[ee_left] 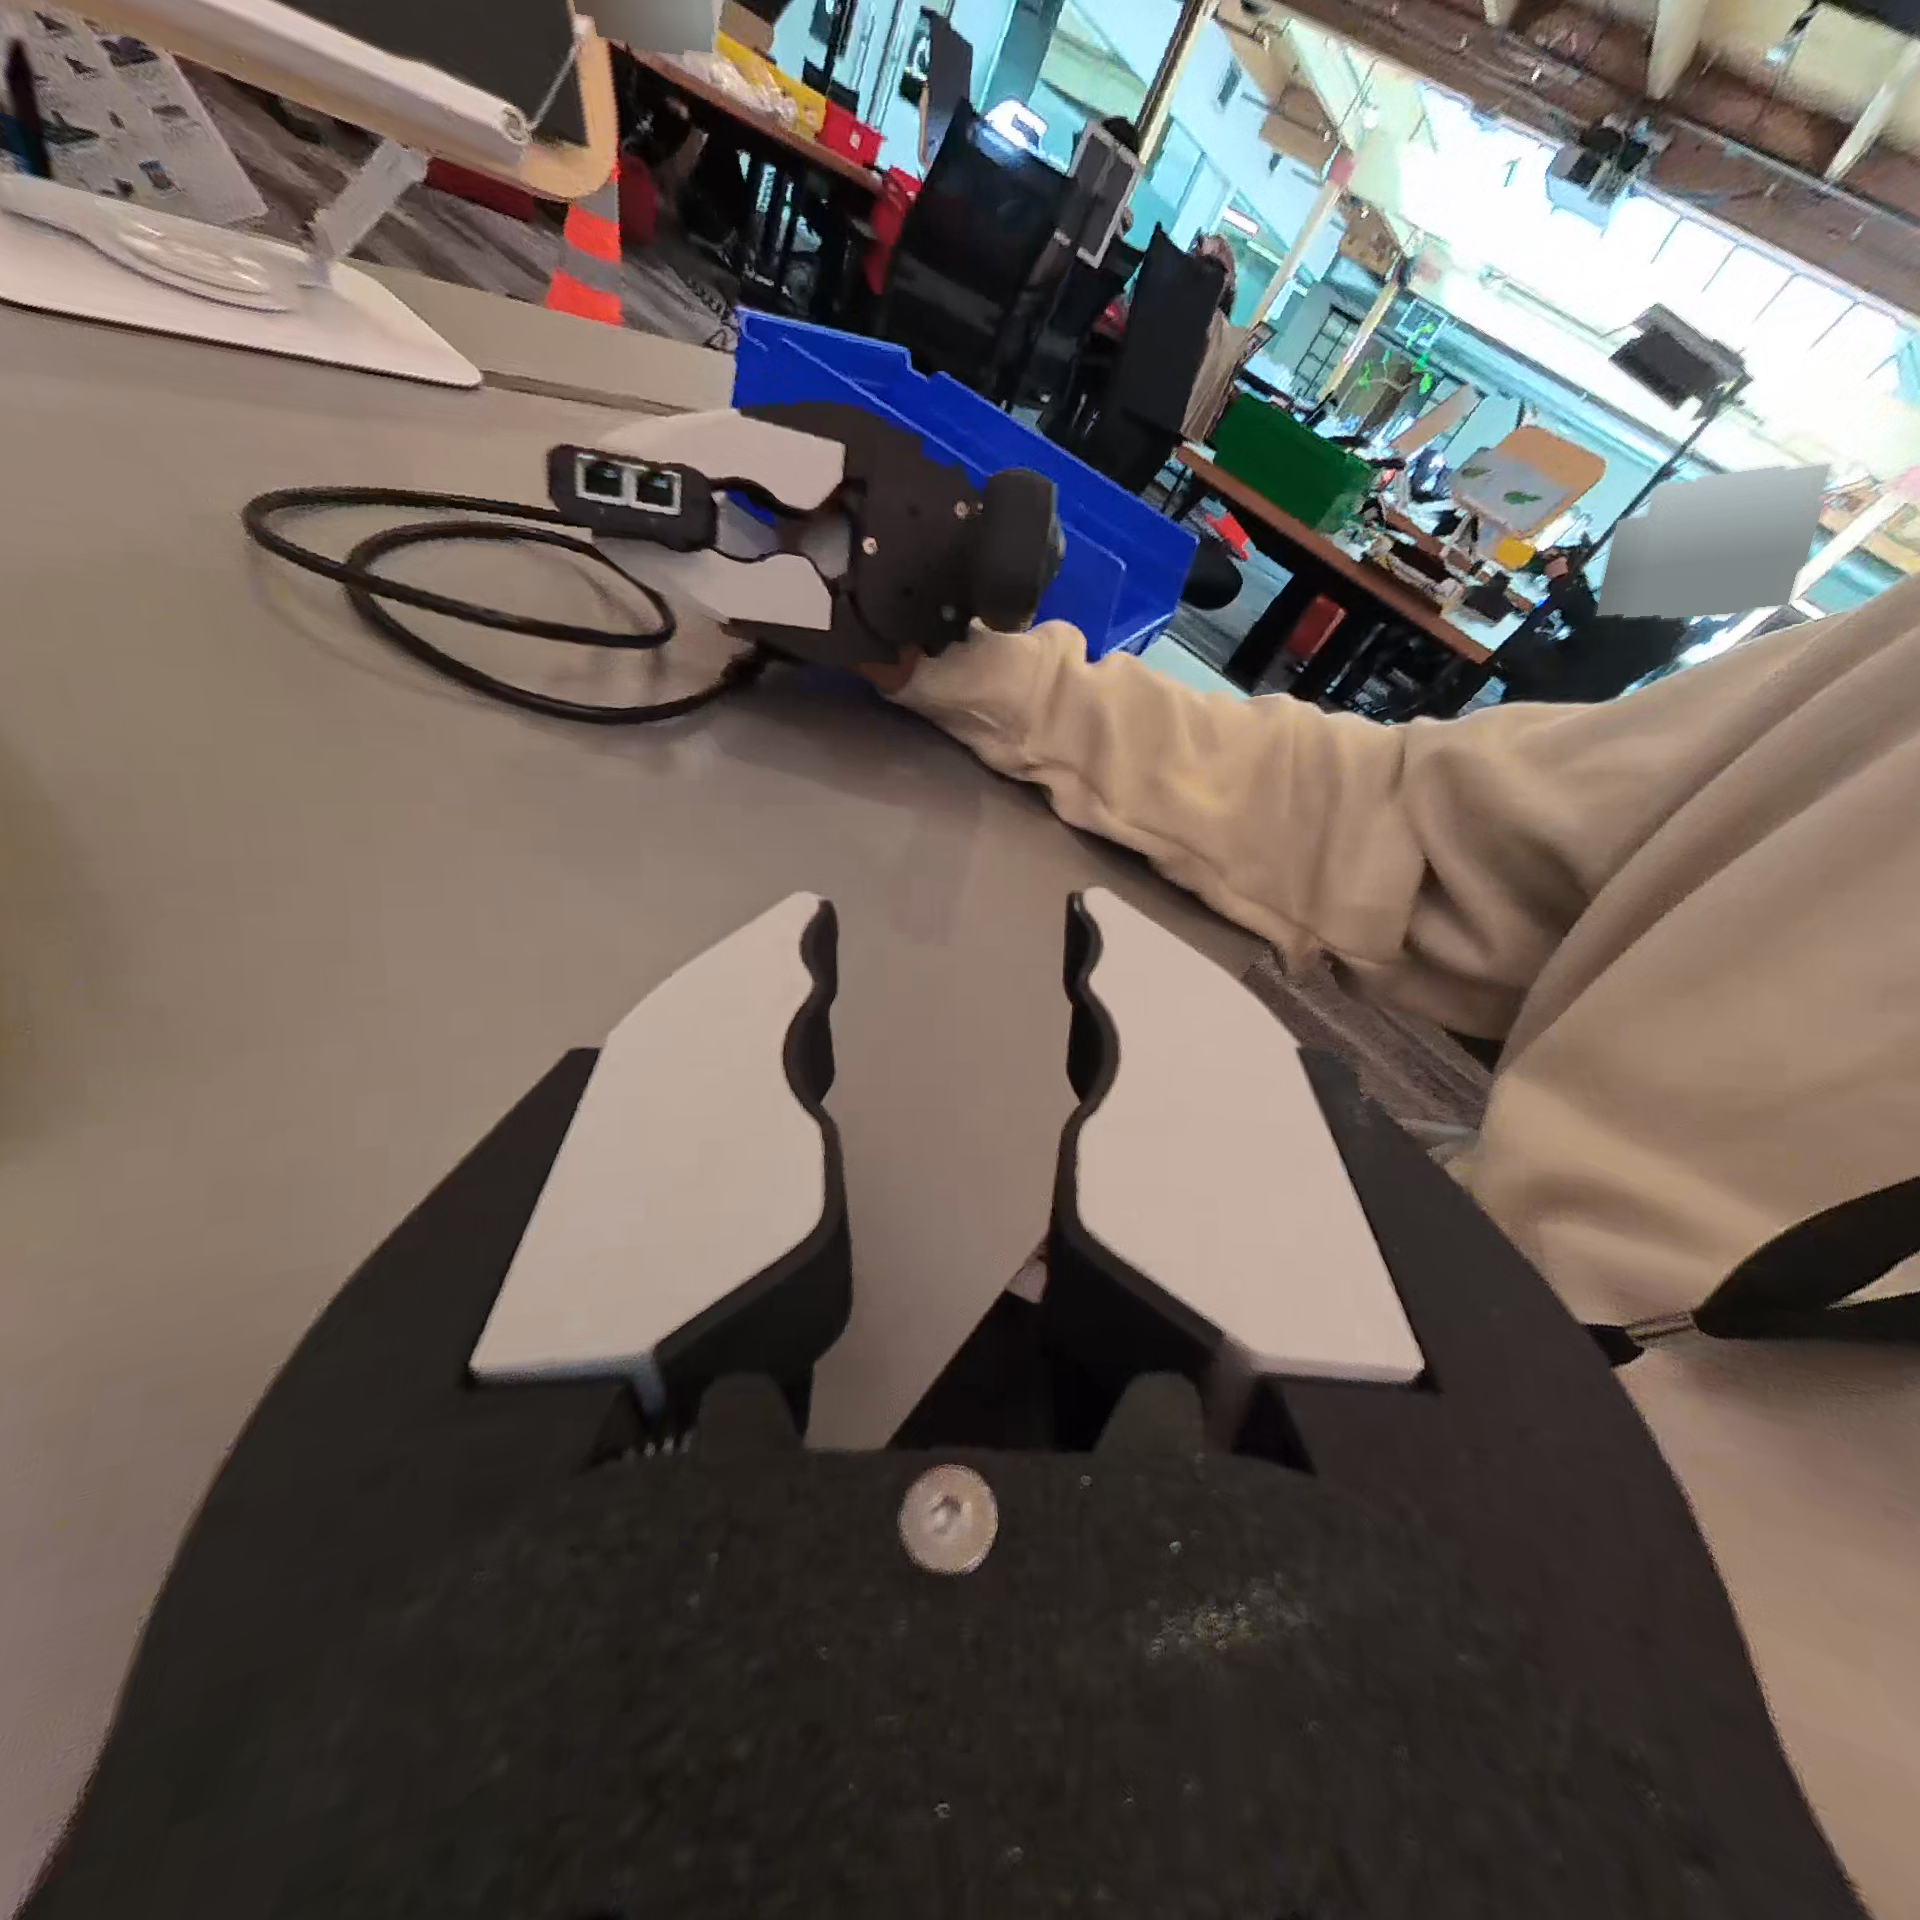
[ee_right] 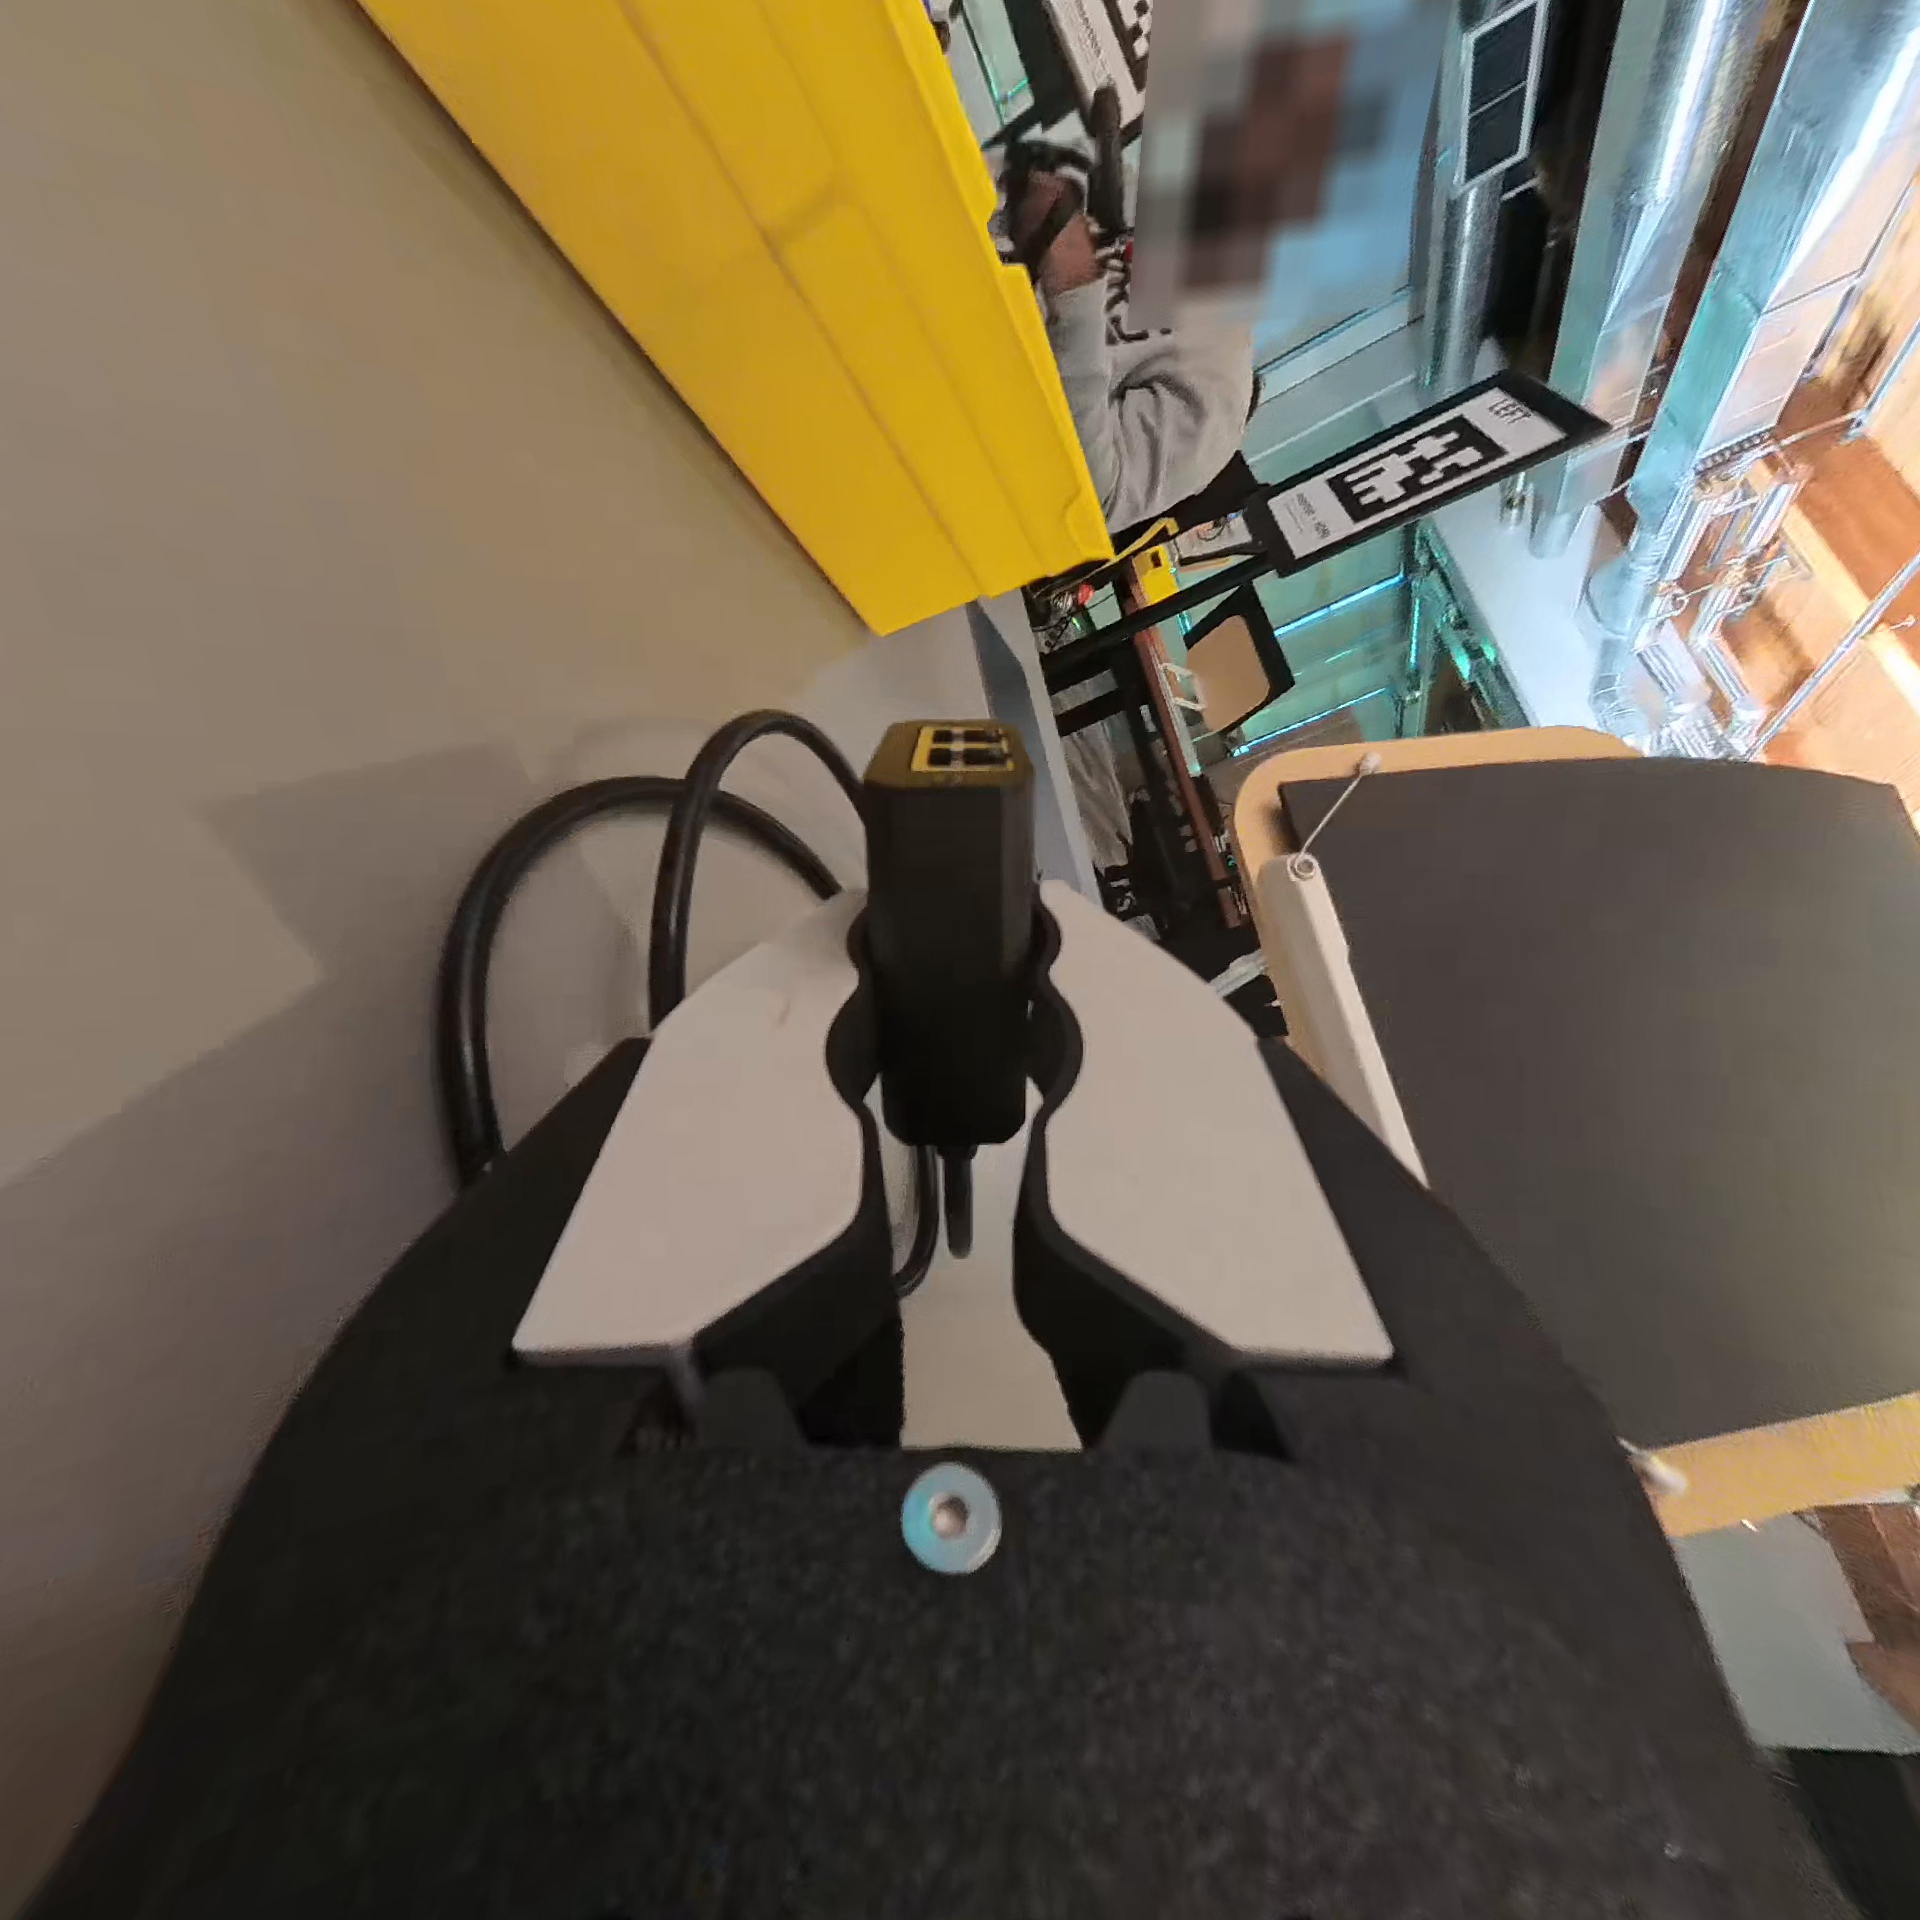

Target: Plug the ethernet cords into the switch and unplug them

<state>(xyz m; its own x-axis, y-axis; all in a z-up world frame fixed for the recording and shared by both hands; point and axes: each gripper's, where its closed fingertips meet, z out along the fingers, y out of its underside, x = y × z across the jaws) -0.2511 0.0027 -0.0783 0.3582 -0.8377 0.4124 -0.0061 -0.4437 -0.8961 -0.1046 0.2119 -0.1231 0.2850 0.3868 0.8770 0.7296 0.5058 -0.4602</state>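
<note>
a: where's the switch [ee_right: 951, 935]?
b: clamped between the right claw [ee_left: 727, 540]'s fingers, ports facing away, likely steadied for plugging; its cable [ee_left: 457, 592] loops just behind.
a: and the left claw [ee_left: 948, 935]?
b: parted, empty, well back above the grey table [ee_left: 312, 831].

cord [ee_right: 488, 997] end hidden under right gripper [ee_right: 951, 925]; switch [ee_right: 951, 935] rear covered by fingers [ee_right: 727, 1143]. yellow bin [ee_right: 779, 291] cut off at top edge. background blurred.
</note>
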